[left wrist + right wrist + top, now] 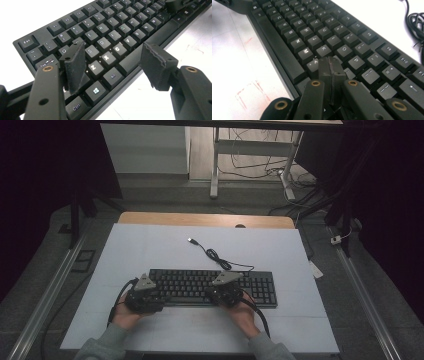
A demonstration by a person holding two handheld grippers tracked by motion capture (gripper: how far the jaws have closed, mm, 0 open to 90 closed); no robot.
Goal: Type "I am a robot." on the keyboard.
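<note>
Keyboard [212,287] lies under both — left gripper [115,62] spread wide, right gripper [331,68] clenched empty.

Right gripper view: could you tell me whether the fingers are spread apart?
No, the right gripper has its fingers pressed together above the keyboard.

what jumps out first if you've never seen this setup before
A black keyboard lies on the white table, with a gripper poised over each end. The left gripper stands open over the lit Z, X and C keys; the right gripper is shut, its fingers pressed together above the keys right of M. Behind, the keyboard's cable lies loose, unplugged.
</note>
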